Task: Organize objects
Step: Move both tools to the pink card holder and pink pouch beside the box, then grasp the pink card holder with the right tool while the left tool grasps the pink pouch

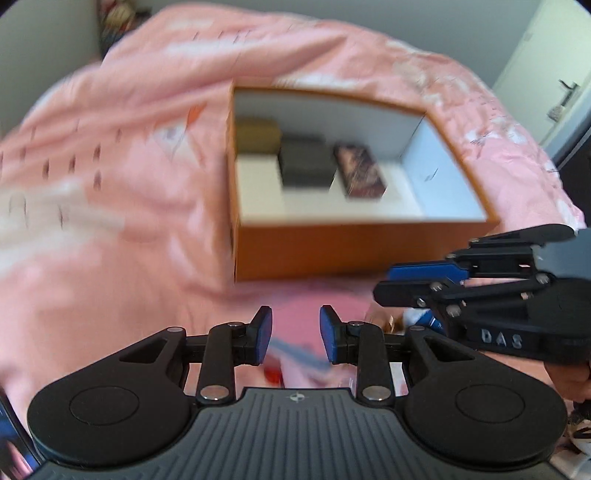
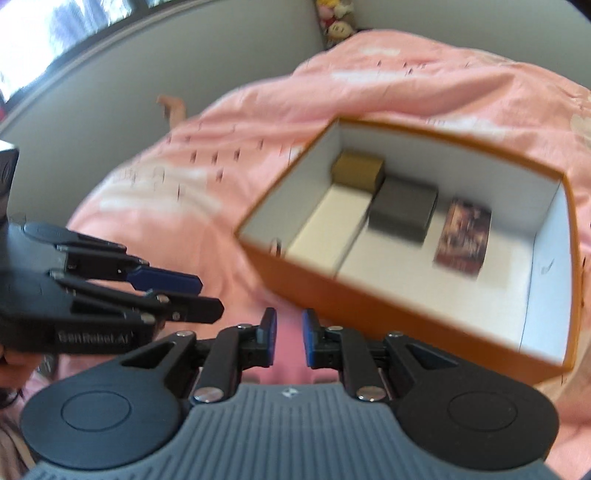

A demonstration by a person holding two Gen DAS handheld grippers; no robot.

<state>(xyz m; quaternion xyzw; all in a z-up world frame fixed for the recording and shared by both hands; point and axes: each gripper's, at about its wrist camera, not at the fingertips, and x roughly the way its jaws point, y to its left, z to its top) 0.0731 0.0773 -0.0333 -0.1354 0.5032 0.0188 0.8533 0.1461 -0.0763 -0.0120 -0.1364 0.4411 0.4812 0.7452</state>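
An orange box with a white inside (image 1: 332, 243) (image 2: 369, 299) sits on a pink bedspread. In it lie a tan box (image 1: 256, 134) (image 2: 356, 171), a dark grey box (image 1: 304, 162) (image 2: 402, 208) and a dark patterned card box (image 1: 360, 171) (image 2: 463, 236). My left gripper (image 1: 295, 338) is open and empty, hovering in front of the box's near wall; it also shows at the left of the right wrist view (image 2: 207, 295). My right gripper (image 2: 289, 341) is open and empty, just right of the left one; it shows in the left wrist view (image 1: 384, 282). Both views are blurred.
The pink bedspread (image 1: 110, 184) (image 2: 258, 129) covers the whole bed, with folds. Small blurred items (image 1: 291, 354) lie under the left gripper. A grey wall (image 2: 147, 74) and plush toys (image 2: 336, 18) stand behind the bed. A door (image 1: 561, 92) is at the right.
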